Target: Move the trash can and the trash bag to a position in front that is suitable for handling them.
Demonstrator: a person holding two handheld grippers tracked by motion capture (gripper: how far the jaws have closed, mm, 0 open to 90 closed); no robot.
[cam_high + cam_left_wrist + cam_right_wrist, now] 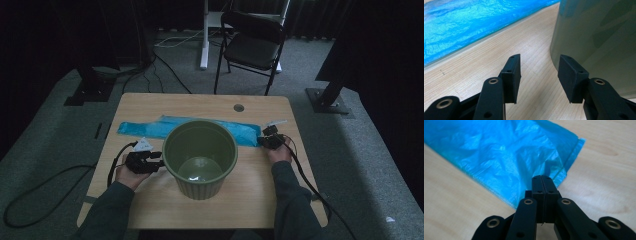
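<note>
Right gripper [543, 180] clamped on blue bag [499, 152]

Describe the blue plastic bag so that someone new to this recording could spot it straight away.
On the wooden table, look just behind the green bucket. The blue plastic bag lies flat there, stretching left to right, its right end pinched in the right tool. It is the table's one bright blue, crinkled, thin thing.

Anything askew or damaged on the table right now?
Nothing stands out. The green bin stands upright and looks intact, the blue plastic bag lies flat behind it, and the right hand-held gripper pinches the bag's corner.
</note>
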